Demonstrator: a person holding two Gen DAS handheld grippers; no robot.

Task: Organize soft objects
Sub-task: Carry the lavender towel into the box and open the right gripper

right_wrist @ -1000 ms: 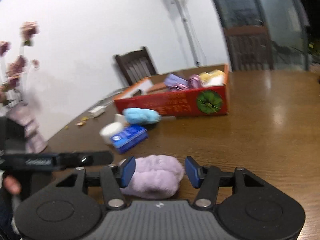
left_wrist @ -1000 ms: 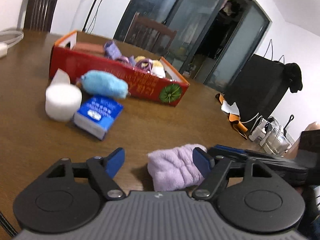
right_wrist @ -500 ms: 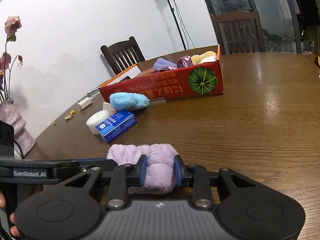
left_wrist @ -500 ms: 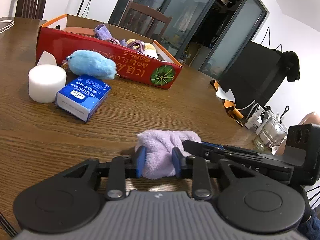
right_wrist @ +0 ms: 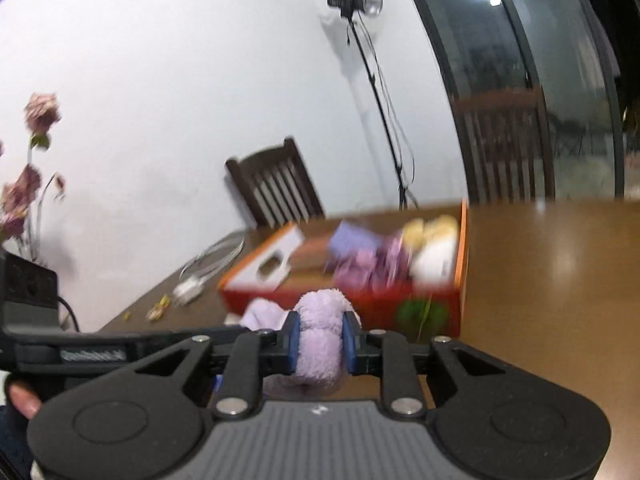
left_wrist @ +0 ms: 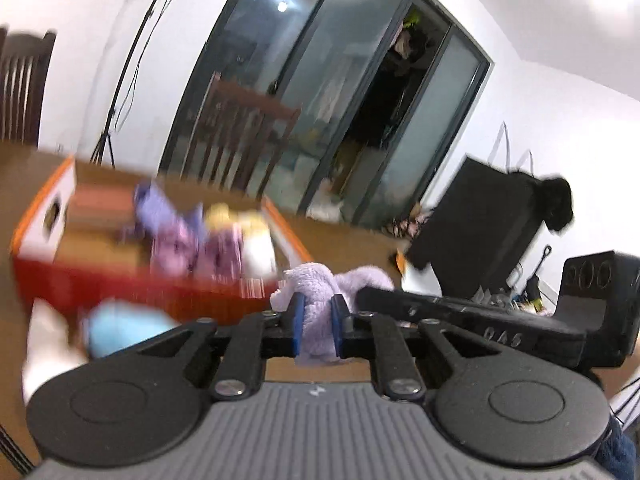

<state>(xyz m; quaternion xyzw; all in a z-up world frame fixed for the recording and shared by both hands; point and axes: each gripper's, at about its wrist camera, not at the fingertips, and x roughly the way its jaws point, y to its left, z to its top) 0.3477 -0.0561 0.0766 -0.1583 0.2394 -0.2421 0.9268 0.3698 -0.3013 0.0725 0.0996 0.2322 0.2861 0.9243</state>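
You have the purple towel (left_wrist: 316, 312) off the counter (right_wrist: 552, 280) now, one end pinched in your left gripper (left_wrist: 316, 326), the other in your right gripper (right_wrist: 320, 340). Both sets of jaws have just been closing and now squeeze the plush cloth between their blue pads. The red box (right_wrist: 360, 300) sits just ahead, and it already holds a heap of soft things in purple, pink, yellow and white, all too blurred to name. So the job looks partly done: this towel needs to go in, and the blue fuzzy toy (left_wrist: 128, 328) and a white item (left_wrist: 44, 344) wait outside, near the box's front wall.
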